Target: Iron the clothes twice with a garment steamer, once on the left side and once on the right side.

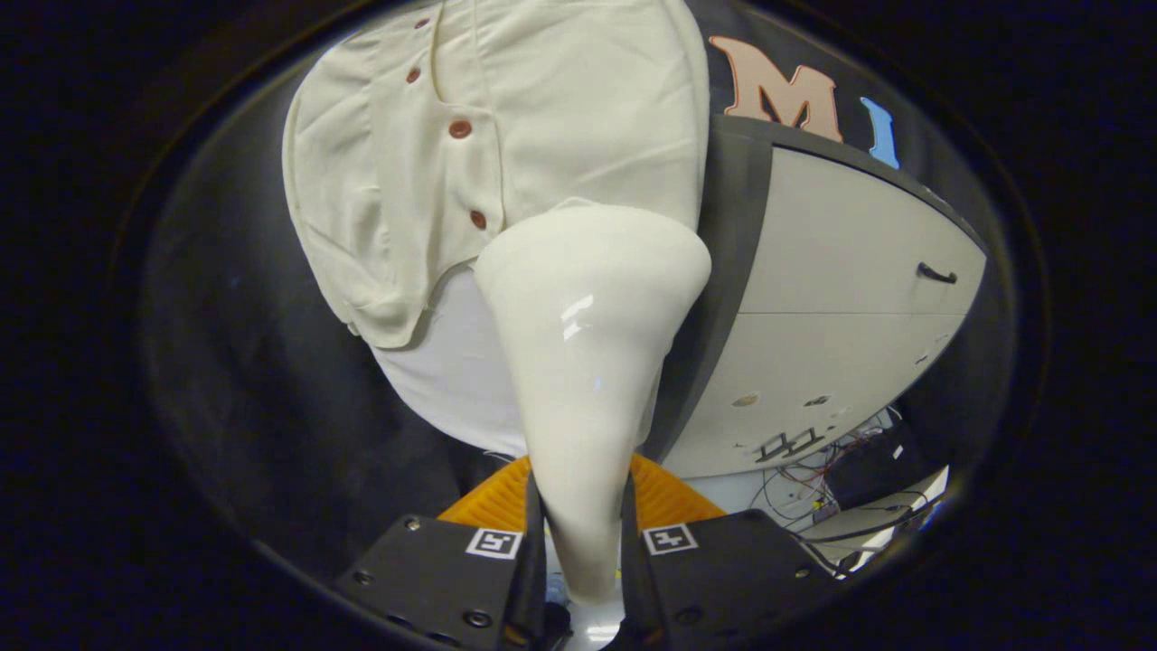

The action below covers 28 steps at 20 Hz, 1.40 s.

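Steamer (587,362) between the fingers (506,579) (both pressing), shirt (506,136) beyond, cabinet (850,316) rightward

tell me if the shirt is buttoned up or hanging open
Buttoned, as far as shows: the cream shirt has its buttons fastened down the closed front. The gripper is shut on the steamer.

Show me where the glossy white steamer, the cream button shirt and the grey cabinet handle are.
Glossy white steamer (587,362): gripper view, middle of its body, clamped between the fingers.
Cream button shirt (560,99): gripper view, right front panel.
Grey cabinet handle (937,273): gripper view, bar's middle.
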Each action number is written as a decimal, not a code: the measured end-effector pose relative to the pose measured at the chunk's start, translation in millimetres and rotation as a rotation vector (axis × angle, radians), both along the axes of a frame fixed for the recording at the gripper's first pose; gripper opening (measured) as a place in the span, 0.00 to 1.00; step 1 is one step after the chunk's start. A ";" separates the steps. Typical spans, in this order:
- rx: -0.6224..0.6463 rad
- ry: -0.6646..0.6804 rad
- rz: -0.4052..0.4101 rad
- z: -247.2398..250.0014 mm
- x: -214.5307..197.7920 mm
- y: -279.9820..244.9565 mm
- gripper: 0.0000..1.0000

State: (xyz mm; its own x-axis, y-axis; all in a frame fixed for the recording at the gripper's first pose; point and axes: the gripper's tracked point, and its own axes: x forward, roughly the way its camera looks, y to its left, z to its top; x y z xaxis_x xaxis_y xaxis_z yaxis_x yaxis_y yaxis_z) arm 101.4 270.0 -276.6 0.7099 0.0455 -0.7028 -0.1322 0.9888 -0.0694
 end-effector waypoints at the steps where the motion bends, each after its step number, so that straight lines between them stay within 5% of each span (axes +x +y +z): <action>1: 0.002 -0.006 -0.009 3.5 -4.6 -0.4 0.35; 14: 0.128 -0.309 -0.081 150.1 -95.7 -4.1 0.34; 28: 0.207 -0.604 0.002 261.6 -182.8 -71.8 0.34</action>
